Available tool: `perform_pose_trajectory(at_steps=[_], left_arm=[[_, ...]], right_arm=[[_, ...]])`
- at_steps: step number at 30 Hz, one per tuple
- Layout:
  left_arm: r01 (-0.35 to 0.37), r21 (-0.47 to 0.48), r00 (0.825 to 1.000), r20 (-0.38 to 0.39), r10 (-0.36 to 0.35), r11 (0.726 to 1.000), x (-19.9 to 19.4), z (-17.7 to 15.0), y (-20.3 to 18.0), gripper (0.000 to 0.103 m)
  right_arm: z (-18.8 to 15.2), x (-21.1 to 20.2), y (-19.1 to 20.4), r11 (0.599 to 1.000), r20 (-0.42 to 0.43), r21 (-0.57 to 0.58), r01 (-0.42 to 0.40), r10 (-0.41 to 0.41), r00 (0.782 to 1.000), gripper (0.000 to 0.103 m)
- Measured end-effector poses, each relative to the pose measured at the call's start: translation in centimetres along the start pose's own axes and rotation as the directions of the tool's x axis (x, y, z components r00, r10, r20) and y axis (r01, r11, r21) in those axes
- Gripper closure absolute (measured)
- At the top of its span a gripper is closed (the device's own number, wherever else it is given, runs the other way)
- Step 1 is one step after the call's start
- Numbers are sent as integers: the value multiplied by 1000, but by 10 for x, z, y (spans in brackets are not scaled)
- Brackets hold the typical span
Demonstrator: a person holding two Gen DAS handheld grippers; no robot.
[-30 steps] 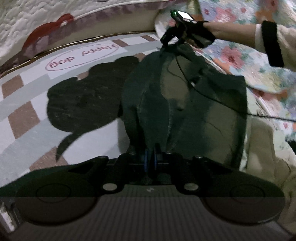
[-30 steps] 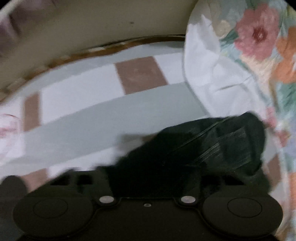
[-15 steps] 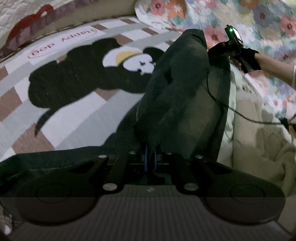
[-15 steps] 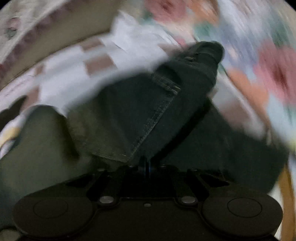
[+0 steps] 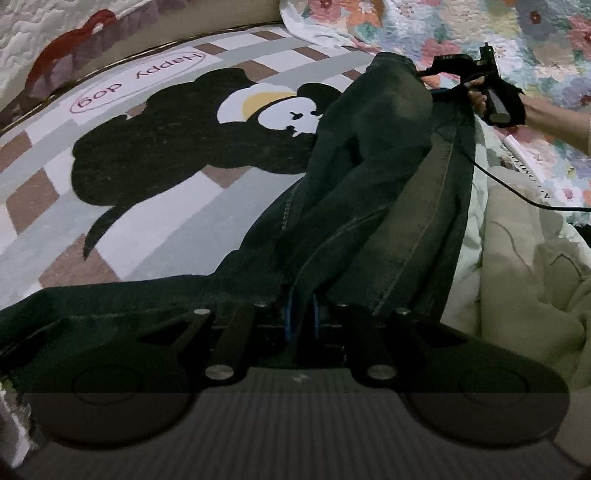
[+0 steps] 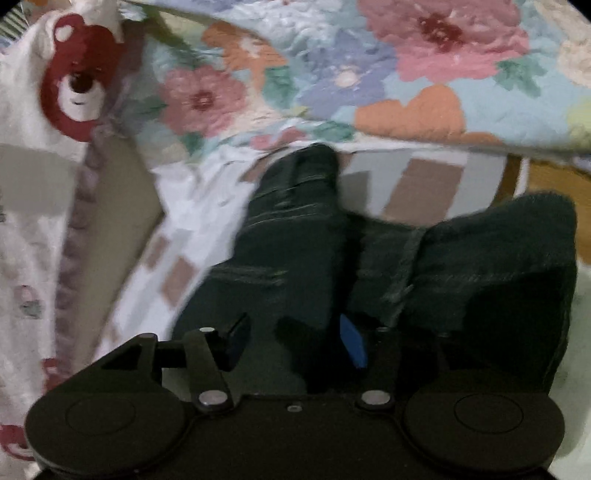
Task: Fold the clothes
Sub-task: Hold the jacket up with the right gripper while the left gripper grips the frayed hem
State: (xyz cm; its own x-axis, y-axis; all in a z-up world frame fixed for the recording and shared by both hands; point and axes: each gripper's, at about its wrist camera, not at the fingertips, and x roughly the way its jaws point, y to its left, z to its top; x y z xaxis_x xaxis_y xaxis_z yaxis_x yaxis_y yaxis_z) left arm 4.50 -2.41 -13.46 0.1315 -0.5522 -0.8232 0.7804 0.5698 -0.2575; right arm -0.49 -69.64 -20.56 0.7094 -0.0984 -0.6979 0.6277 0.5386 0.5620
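One pair of dark jeans [image 5: 373, 192] lay stretched across the rug [image 5: 155, 229], running from the left tongs [image 5: 301, 319] in the foreground up to the right tongs [image 5: 448, 64] far off at the upper right. The left tongs were closed together on a bunched fold of the denim, their blue pads almost meeting around the cloth. In the right wrist view the right tongs [image 6: 295, 341] stood apart, the blue pad [image 6: 352, 345] on one side and the dark finger [image 6: 236, 341] on the other, with the jeans [image 6: 288, 258] lying between and beyond them; whether the cloth touched the pads could not be told through the blur. A gloved hand [image 5: 496, 101] held the right tongs by the handle, and a thin black cable [image 5: 517, 192] trailed from it over the jeans. Beneath the denim the rug showed a black cartoon dog [image 5: 177, 147] with a white face, brown and grey checks, and an oval reading "Happy dog" [image 5: 138, 86]. A floral quilt [image 5: 498, 26] lay past the rug's far edge, and cream bedding [image 5: 528, 258] was heaped just beside the jeans on the right. A white cloth printed with a red bear [image 6: 75, 77] hung at the left of the right wrist view.
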Motion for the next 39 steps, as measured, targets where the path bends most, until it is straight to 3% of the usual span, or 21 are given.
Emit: perform_pose_trajectory(at_steps=[5, 6, 8, 11, 13, 18, 21, 25, 26, 30, 33, 34, 36, 37, 39], left_arm=[[-63, -4, 998, 11, 63, 998, -11, -1, -1, 89], [-78, -18, 997, 16, 79, 997, -15, -2, 0, 86], [-111, -75, 993, 31, 114, 991, -24, -6, 5, 81], [-168, -230, 980, 64, 187, 958, -44, -17, 18, 81], [-201, -350, 965, 92, 247, 915, -62, -29, 28, 80], [-154, -589, 950, 131, 282, 793, -94, -51, 63, 69], [-57, -700, 958, 161, 235, 712, -96, -44, 84, 62], [61, -826, 977, 163, 134, 560, -74, -20, 103, 57], [65, -847, 981, 151, 122, 528, -68, -14, 106, 56], [-48, -901, 991, 10, 130, 430, -46, 2, 119, 51], [-142, -909, 988, -108, 108, 392, -33, 5, 131, 48], [-180, -898, 983, -155, 94, 402, -29, 6, 133, 43], [-235, -862, 970, -240, 47, 449, -19, 4, 132, 31], [-259, -841, 959, -282, 24, 474, -13, 3, 132, 31], [-263, -845, 956, -294, 6, 465, -7, -5, 132, 31]], right_arm=[[16, 29, -4, 1000, 10, -2, -10, 10, 1000, 37], [19, 35, 3, 999, 10, -32, -25, 25, 1000, 47], [31, 30, 19, 988, 60, -73, -135, 140, 988, 86], [47, -2, 39, 951, 215, -111, -289, 307, 927, 88], [57, -14, 43, 952, 252, -127, -277, 301, 920, 90], [52, 0, 25, 979, 208, -114, -171, 192, 959, 90], [43, 13, 12, 988, 176, -76, -133, 144, 974, 90], [37, 18, 7, 993, 165, -66, -102, 112, 980, 89], [37, 19, 8, 993, 163, -73, -98, 109, 981, 89], [41, 19, 17, 989, 147, -117, -87, 104, 984, 89], [45, 21, 25, 986, 129, -145, -81, 100, 987, 89], [46, 21, 28, 984, 122, -158, -79, 99, 988, 88], [48, 22, 32, 981, 111, -180, -77, 98, 989, 88], [48, 22, 34, 979, 107, -191, -76, 98, 990, 88], [49, 23, 37, 976, 100, -207, -71, 93, 991, 88]])
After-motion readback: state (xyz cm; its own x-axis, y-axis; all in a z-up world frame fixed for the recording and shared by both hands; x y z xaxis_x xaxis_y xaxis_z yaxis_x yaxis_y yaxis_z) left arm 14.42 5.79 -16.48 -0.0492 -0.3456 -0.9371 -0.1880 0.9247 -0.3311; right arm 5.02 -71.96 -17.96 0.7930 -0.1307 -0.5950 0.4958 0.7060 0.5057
